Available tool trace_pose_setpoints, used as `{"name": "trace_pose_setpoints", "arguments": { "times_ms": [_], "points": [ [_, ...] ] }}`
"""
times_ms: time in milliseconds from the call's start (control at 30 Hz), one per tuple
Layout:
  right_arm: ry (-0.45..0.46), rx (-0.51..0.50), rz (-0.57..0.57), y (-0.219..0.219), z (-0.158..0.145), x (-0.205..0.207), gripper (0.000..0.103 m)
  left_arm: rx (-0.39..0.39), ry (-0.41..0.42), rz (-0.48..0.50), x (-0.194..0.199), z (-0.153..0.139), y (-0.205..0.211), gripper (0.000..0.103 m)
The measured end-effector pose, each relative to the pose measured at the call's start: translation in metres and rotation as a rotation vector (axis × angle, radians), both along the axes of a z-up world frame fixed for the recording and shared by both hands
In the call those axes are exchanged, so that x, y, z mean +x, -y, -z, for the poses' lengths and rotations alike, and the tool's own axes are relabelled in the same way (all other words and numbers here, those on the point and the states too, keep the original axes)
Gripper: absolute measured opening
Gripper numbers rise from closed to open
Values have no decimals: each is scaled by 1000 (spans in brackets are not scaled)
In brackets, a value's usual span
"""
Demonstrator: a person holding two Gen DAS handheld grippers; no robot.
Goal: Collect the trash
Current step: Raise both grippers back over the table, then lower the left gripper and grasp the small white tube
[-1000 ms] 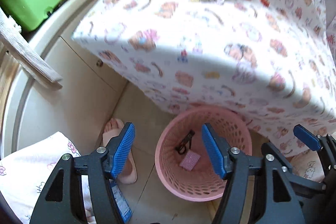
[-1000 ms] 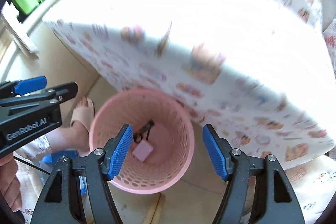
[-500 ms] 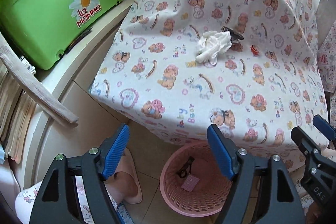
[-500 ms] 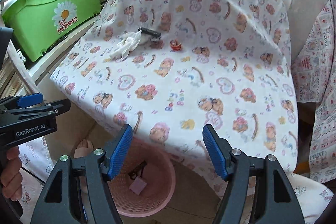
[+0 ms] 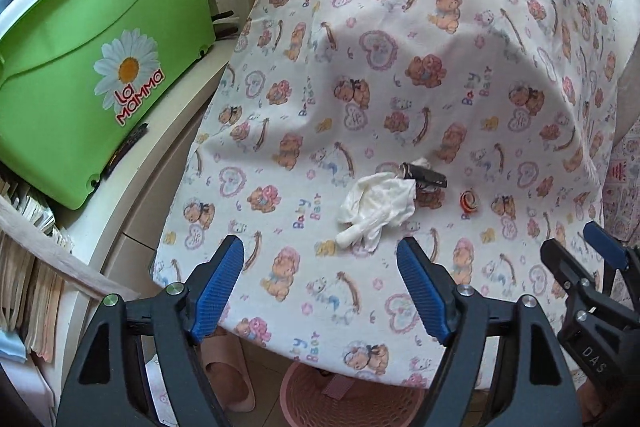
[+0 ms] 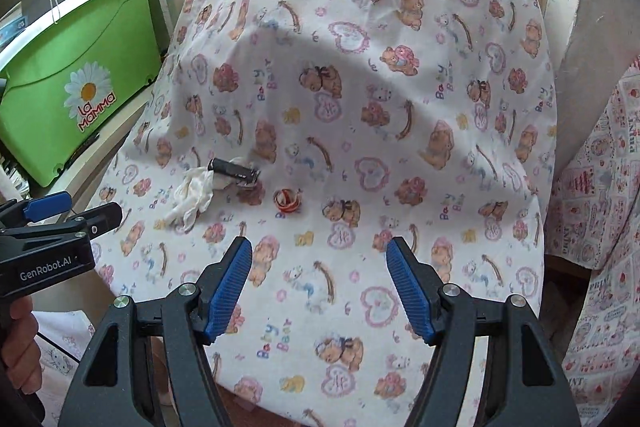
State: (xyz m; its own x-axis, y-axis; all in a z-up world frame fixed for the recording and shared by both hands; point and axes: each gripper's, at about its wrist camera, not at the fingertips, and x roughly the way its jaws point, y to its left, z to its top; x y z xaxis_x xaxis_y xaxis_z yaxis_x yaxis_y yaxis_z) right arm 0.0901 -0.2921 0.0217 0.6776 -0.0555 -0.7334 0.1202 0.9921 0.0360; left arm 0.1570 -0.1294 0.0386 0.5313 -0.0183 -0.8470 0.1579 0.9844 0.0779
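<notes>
Basket point(image 5: 348, 397) now mostly under tablecloth point(image 5: 400, 75)

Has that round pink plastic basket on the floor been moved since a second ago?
Cannot tell for sure. The pink basket now peeks out under the teddy-print tablecloth edge, by the same slipper; probably only the cameras rose.

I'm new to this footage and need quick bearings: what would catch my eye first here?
The bear-print cloth covering the table fills both views, with a crumpled white tissue, a dark tube and an orange scrap clustered on it. A bright green tub sits to the left. Both claws hang open above, empty.
</notes>
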Motion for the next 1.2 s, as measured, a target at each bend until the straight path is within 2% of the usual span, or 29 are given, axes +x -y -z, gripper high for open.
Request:
{"name": "trace_pose_setpoints", "arguments": {
  "times_ms": [200,367,500,633,700,767,800,933,1067,1133,1200],
  "points": [
    [-21,73,-4,19,18,25,72,-12,-60,27,29,-8,31,77],
    [-78,135,21,33,42,33,72,7,-88,46,49,-12,52,77],
    [-86,116,4,35,45,32,72,43,-94,73,56,-5,60,79],
    [-42,83,-12,35,33,26,72,29,-162,63,61,18,60,79],
    [-38,95,-6,40,30,26,72,27,-181,82,63,30,63,76],
    [-44,89,5,45,29,27,72,57,-170,80,65,37,65,69],
    [-41,81,13,46,29,26,72,60,-166,78,66,39,65,68],
    [-33,67,37,51,27,22,72,26,-191,97,62,46,57,62],
    [-19,60,30,49,22,16,72,17,-158,96,48,45,40,58],
    [-16,48,36,47,21,13,72,19,-167,77,46,48,30,58],
    [-26,59,45,47,24,14,72,-9,-186,58,45,50,20,54]
  ]
}}
